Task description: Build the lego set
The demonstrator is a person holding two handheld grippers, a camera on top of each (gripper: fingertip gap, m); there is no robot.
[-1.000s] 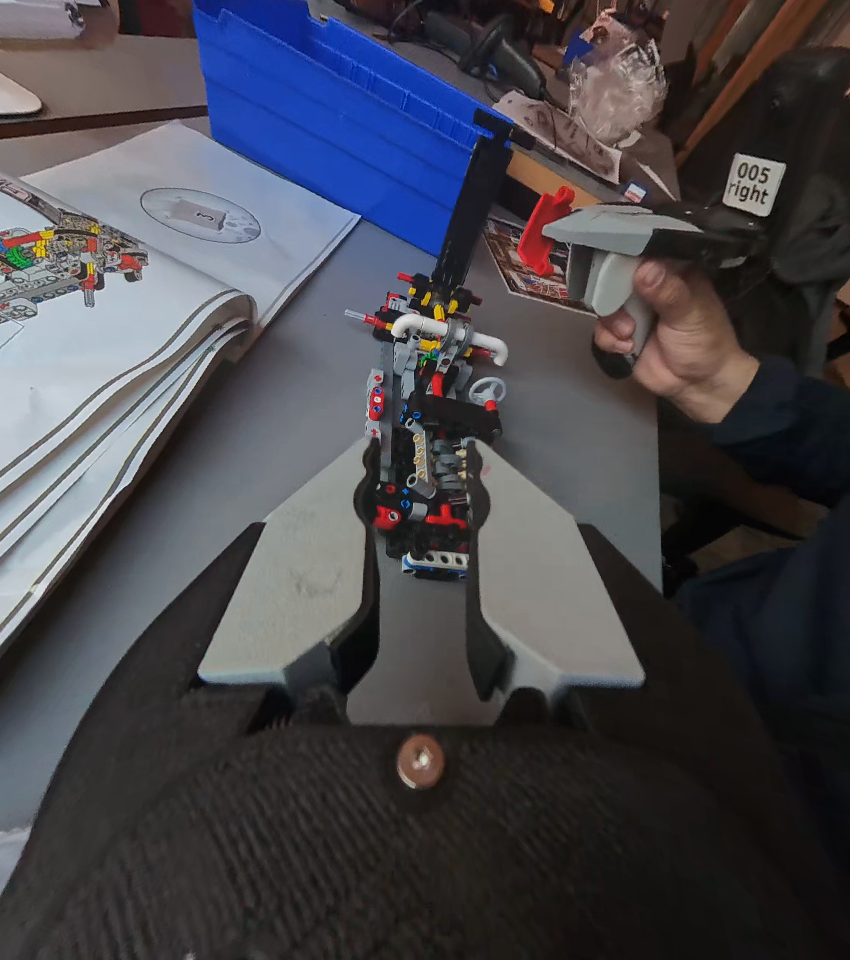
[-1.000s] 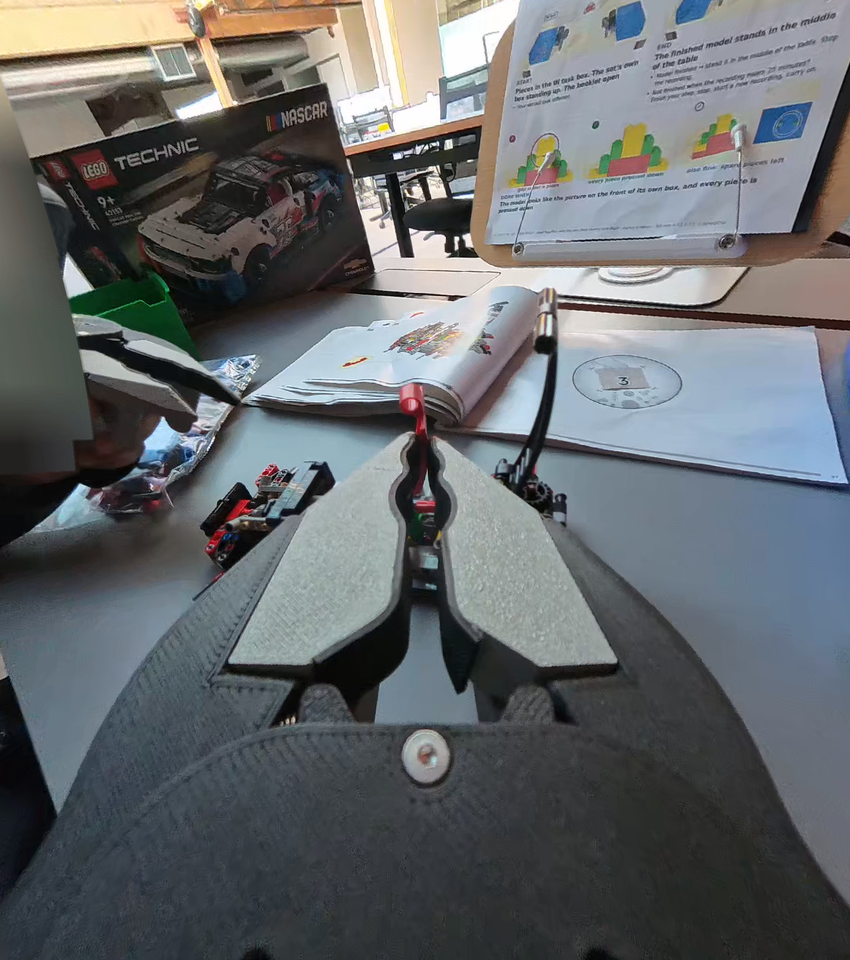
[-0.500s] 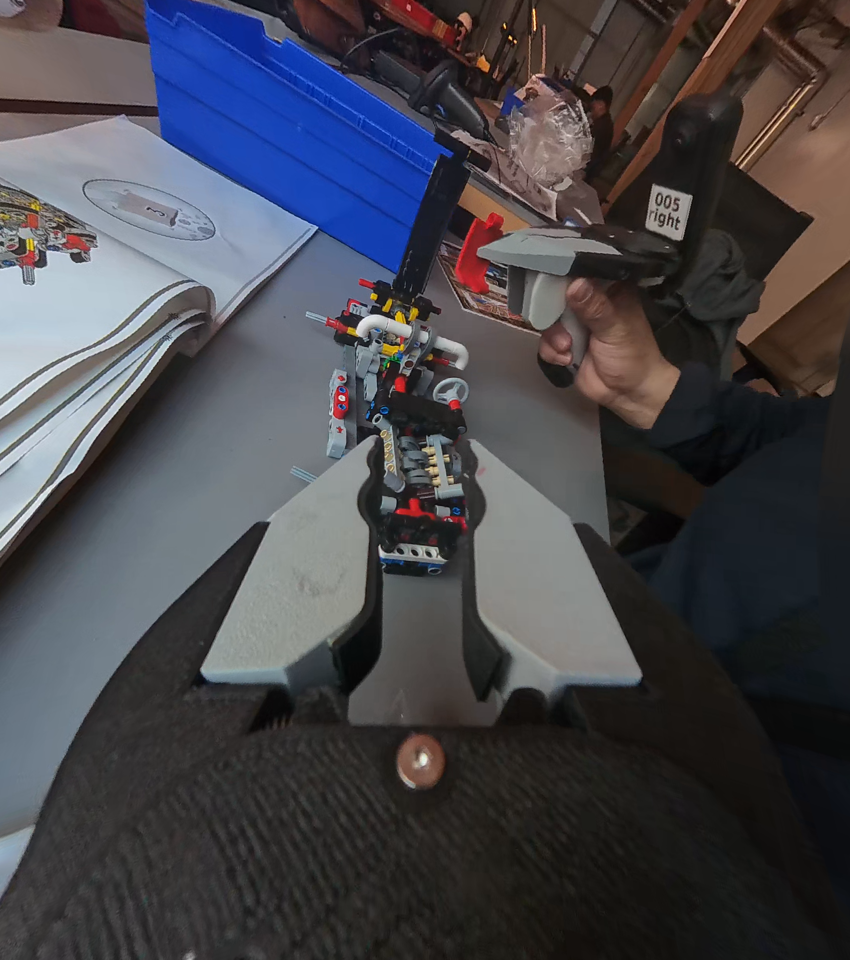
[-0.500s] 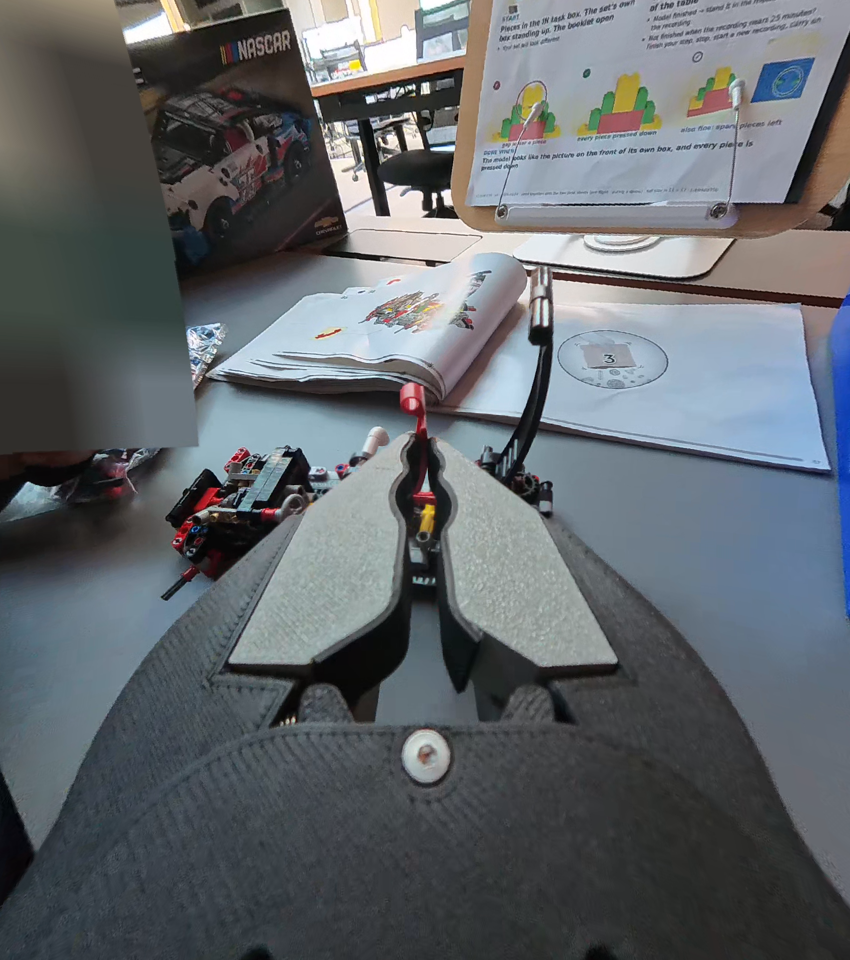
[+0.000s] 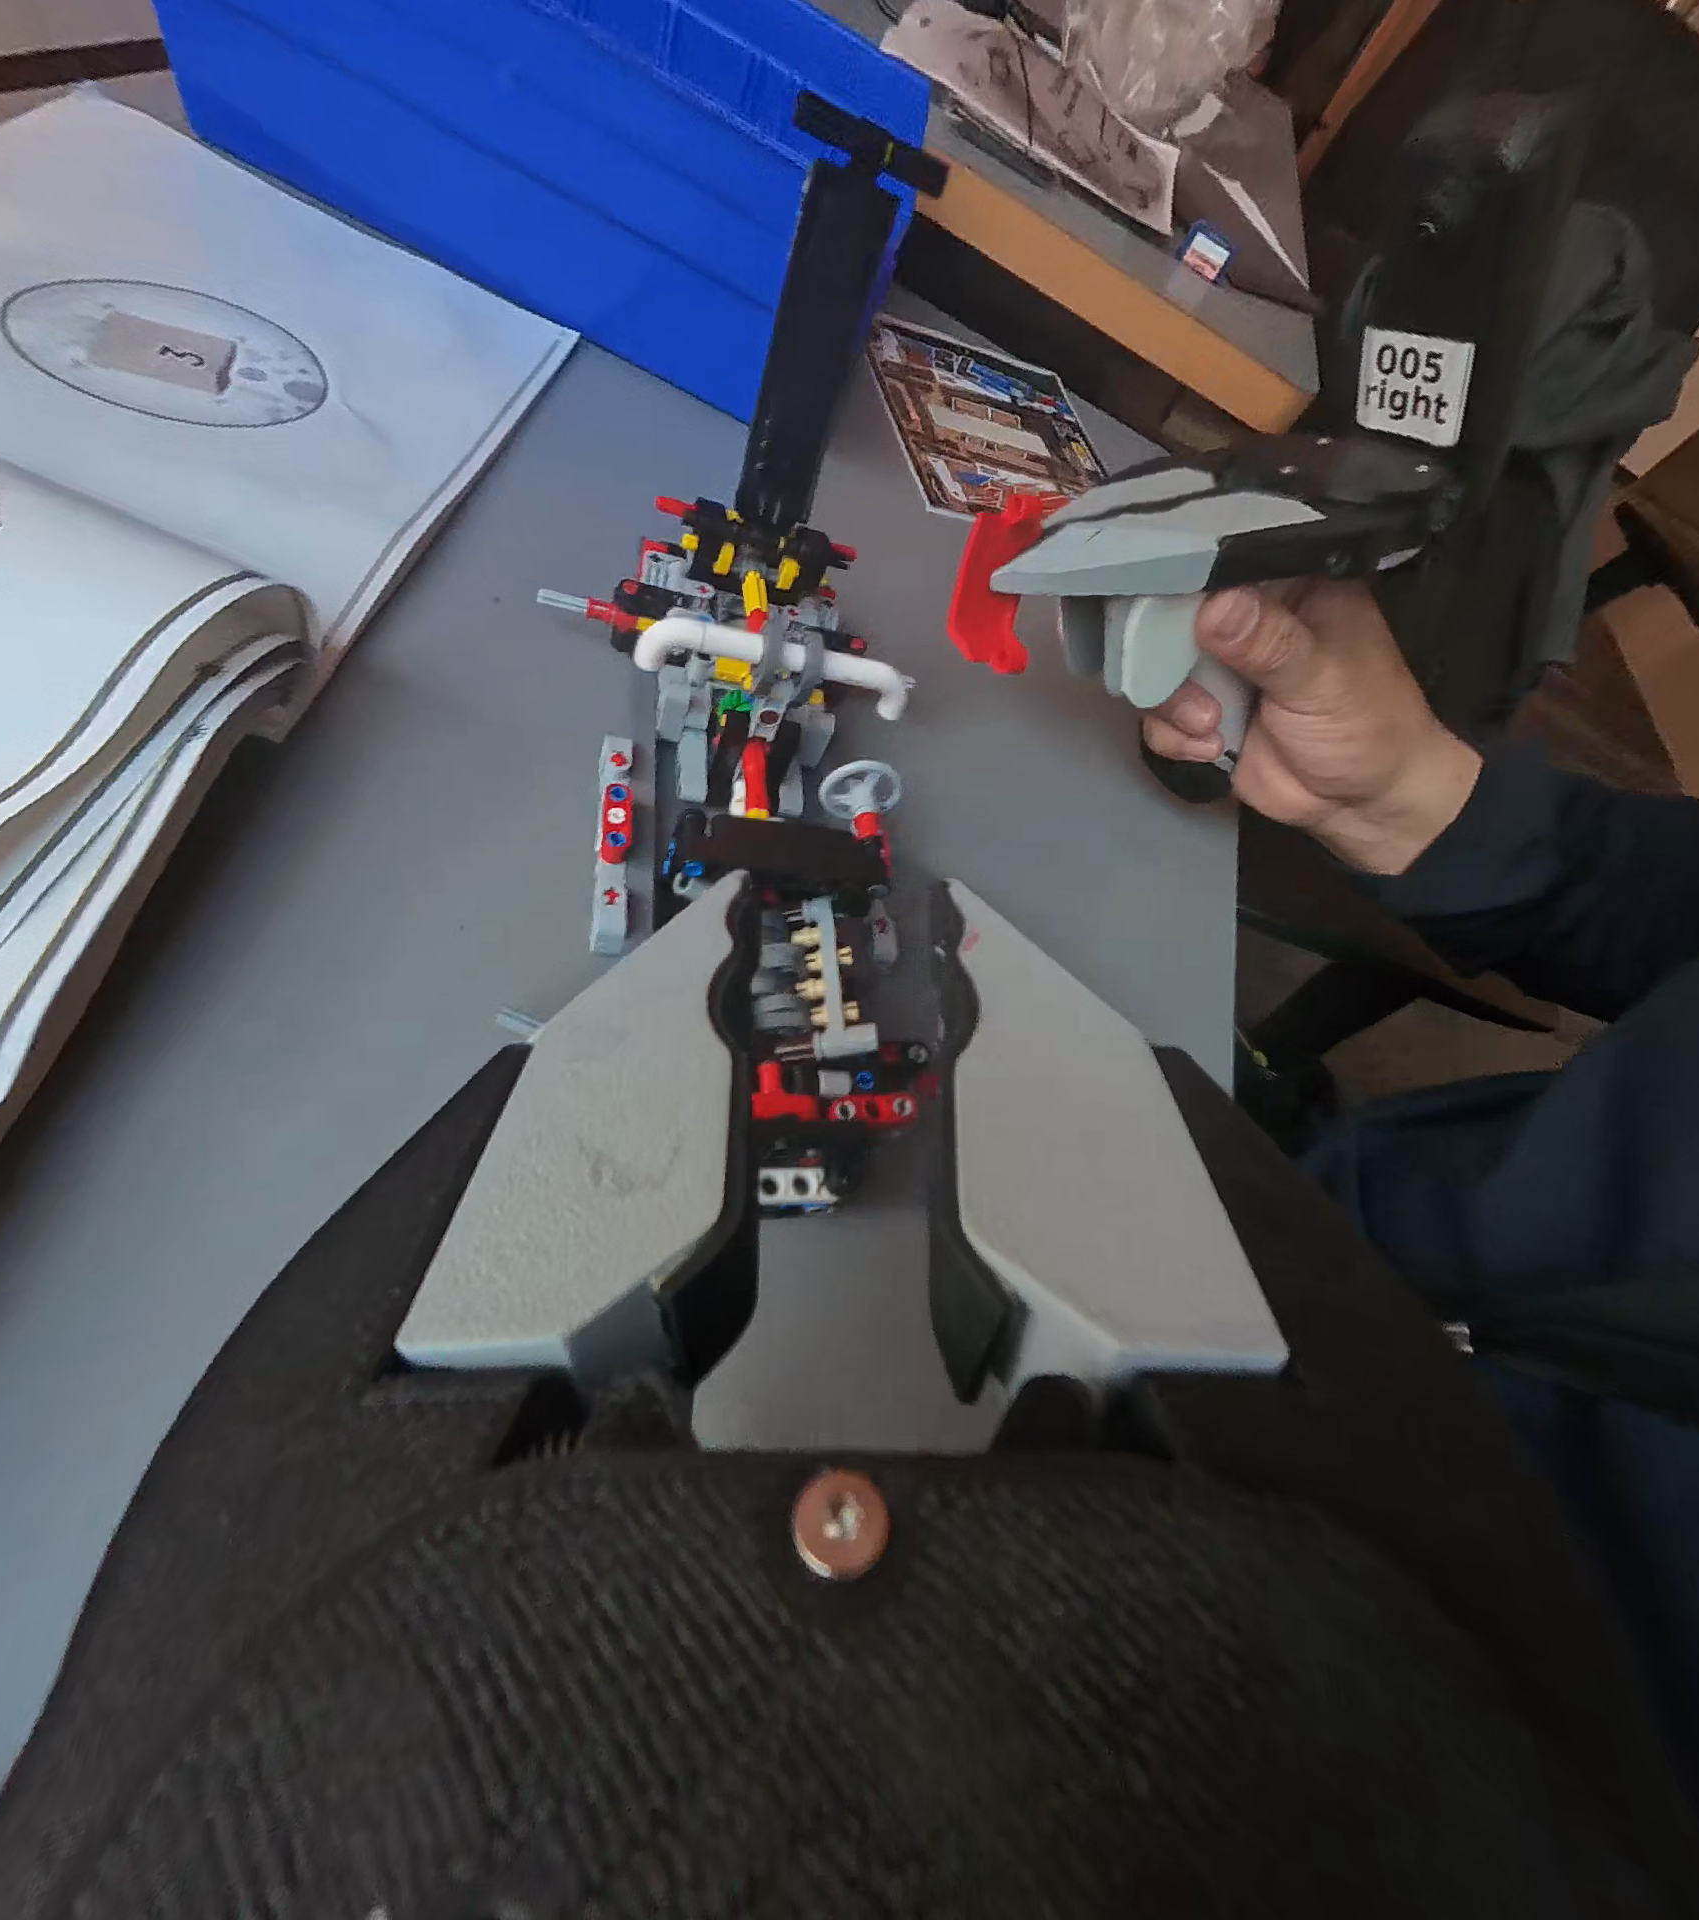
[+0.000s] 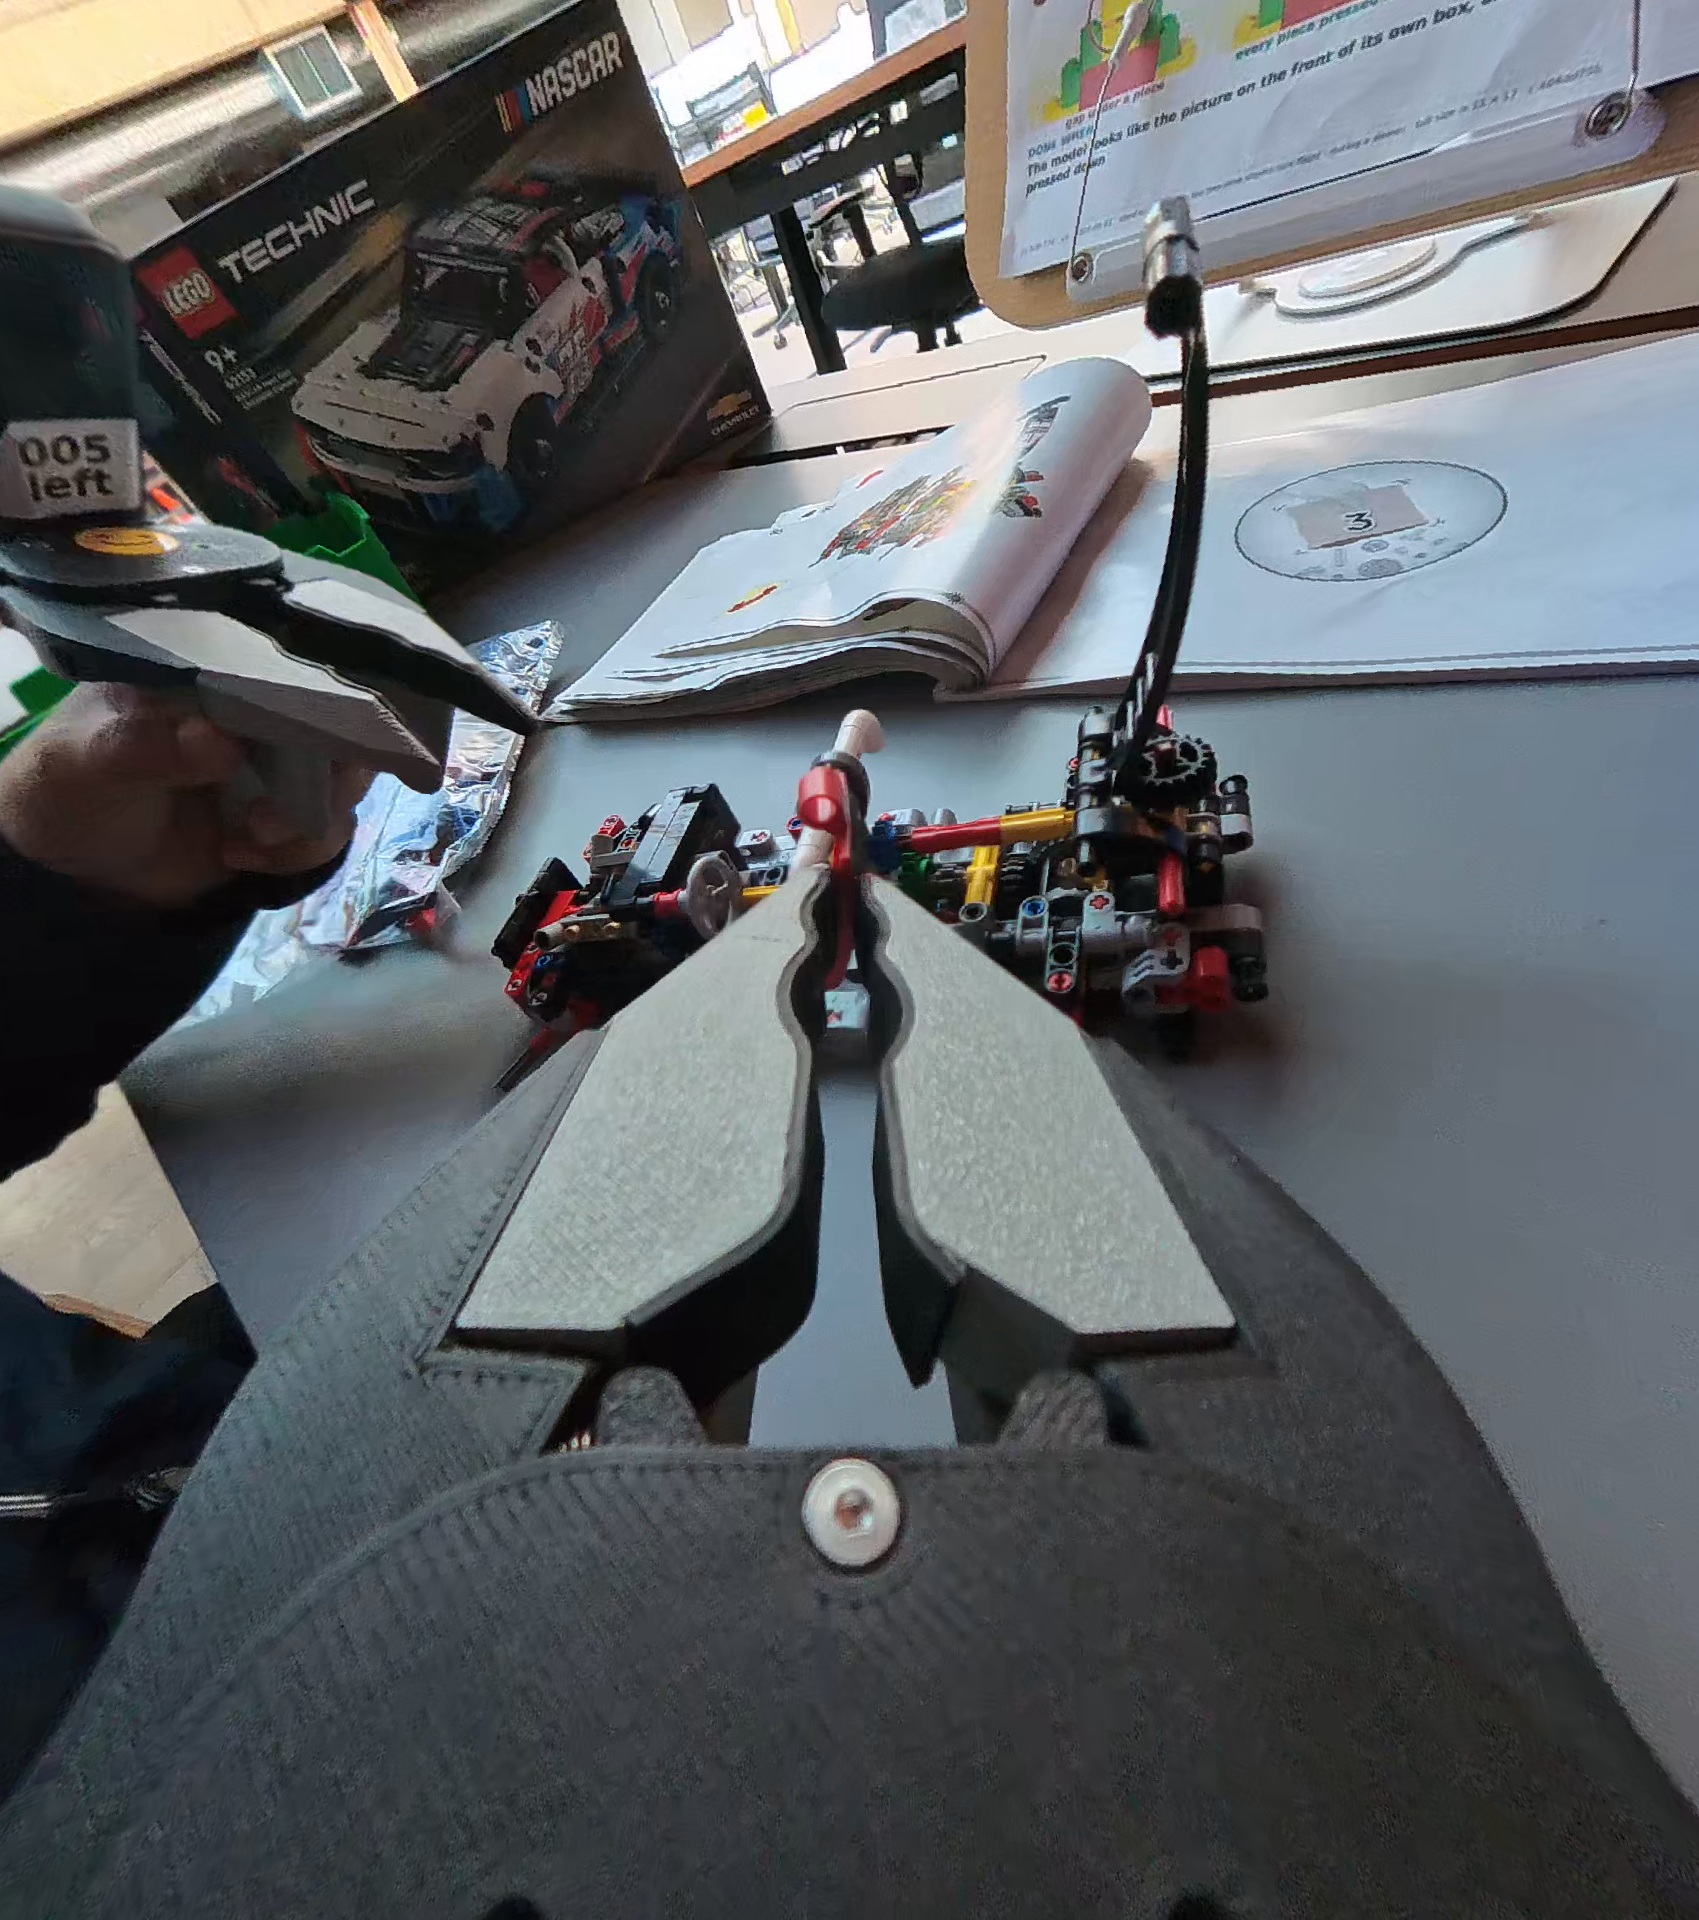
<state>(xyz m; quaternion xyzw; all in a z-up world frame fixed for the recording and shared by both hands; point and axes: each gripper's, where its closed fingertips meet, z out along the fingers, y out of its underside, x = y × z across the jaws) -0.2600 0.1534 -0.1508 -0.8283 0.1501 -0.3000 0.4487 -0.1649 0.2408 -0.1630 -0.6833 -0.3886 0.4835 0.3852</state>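
The grey surface (image 5: 305, 935) is carrying everything. A blue bin (image 5: 533, 156) is sitting at the far edge and a thick instruction booklet (image 5: 97, 582) is lying open just beside it. The kit's box (image 6: 450, 301) is standing upright further back, with a crinkly foil bag (image 6: 429, 810) lying in front of it.

In the middle, a brick car chassis (image 5: 762, 707) is looking maybe part-built. The frame, the gears, a white pipe and a little steering wheel are on, but no body panels or wheels are showing. A long black bar (image 5: 819, 343) is sticking up from its far end.

The left tongs (image 5: 840, 888) are hanging parted above the chassis's near end. Nothing is in them and they aren't touching it, as the right wrist view shows. The right tongs (image 6: 847, 881) are clamping a small curved red piece (image 5: 985, 592), held up in the air just beside the chassis's middle, near the white pipe.
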